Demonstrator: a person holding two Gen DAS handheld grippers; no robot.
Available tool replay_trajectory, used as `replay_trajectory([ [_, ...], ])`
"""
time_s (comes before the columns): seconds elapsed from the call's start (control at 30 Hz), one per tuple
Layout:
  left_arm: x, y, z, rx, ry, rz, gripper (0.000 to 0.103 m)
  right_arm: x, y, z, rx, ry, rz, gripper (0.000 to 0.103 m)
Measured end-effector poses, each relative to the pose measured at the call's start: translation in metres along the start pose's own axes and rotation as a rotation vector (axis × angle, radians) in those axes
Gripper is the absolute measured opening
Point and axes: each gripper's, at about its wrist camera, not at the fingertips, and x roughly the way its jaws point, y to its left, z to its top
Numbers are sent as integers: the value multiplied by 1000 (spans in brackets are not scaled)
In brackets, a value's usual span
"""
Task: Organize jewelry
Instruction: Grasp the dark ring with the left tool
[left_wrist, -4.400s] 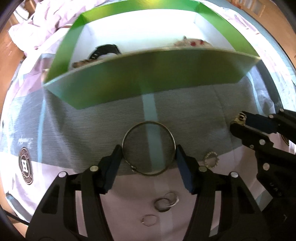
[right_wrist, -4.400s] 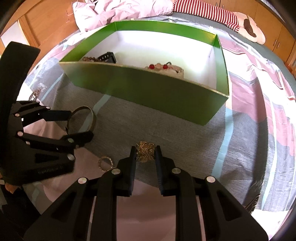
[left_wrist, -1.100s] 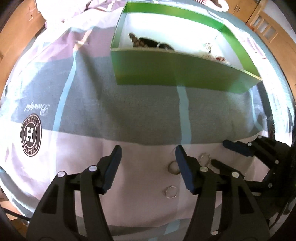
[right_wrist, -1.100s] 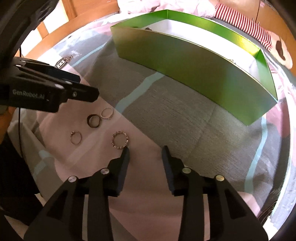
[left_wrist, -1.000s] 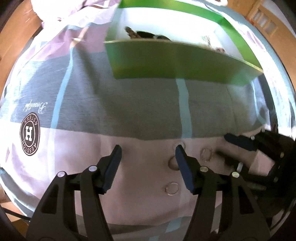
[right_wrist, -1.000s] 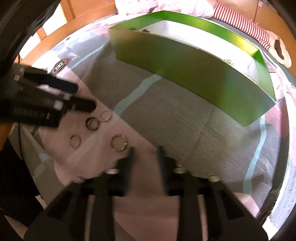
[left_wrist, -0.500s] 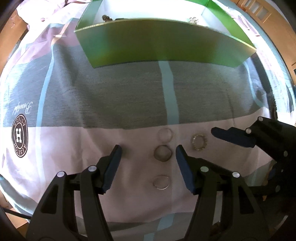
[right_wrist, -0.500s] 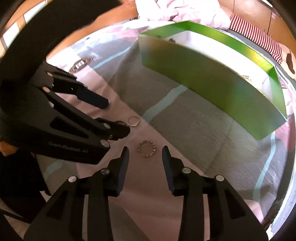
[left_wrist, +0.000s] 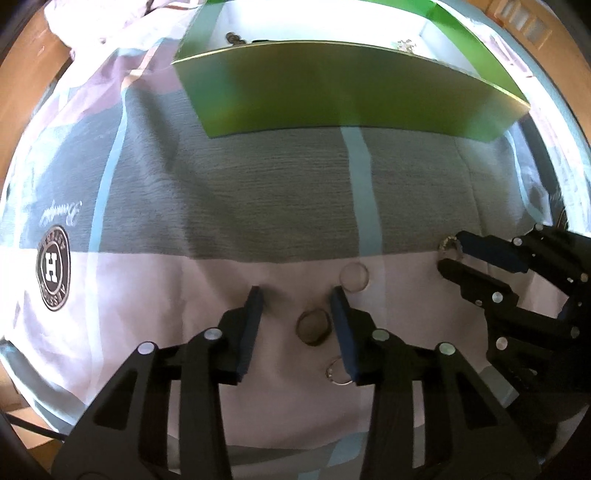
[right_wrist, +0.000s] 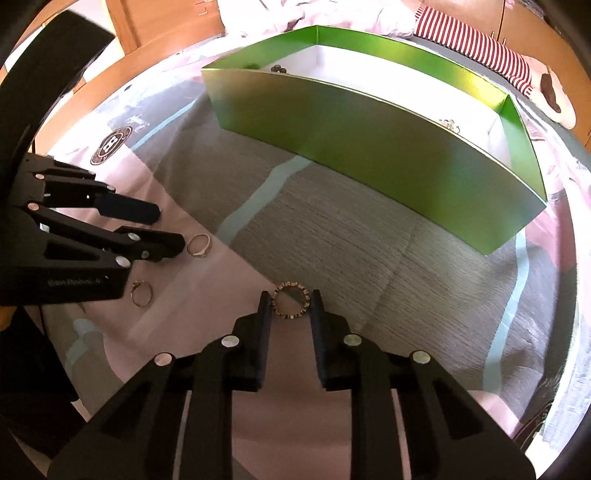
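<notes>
Rings lie on the bed before the green box (right_wrist: 369, 147): my right tongs (right_wrist: 291, 301) are closing around the beaded ring (right_wrist: 291, 303), my left tongs (left_wrist: 295, 306) around the dark ring (left_wrist: 313, 327), neither pinched yet; next, squeeze, lift, carry to the box.

Four rings (left_wrist: 313, 327) on bedspread (left_wrist: 258, 206), before box (left_wrist: 343, 96); jewelry (right_wrist: 448, 123) inside box.

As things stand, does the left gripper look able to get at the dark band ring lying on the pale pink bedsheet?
Probably yes. The left gripper points down over the dark band ring, which lies between its closing jaws, close to the right-hand finger, not yet pinched. Nothing covers it; the thin silver ring and the right gripper sit off to the side.
</notes>
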Motion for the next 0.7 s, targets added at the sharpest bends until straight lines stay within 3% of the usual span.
replay_trajectory([
  [0.17, 3, -17, 2, 38, 3, 17, 55, 3, 1, 2, 1, 2, -1, 21],
  [0.7, 8, -21, -7, 61, 5, 17, 54, 5, 2, 1, -2, -7, -18, 25],
])
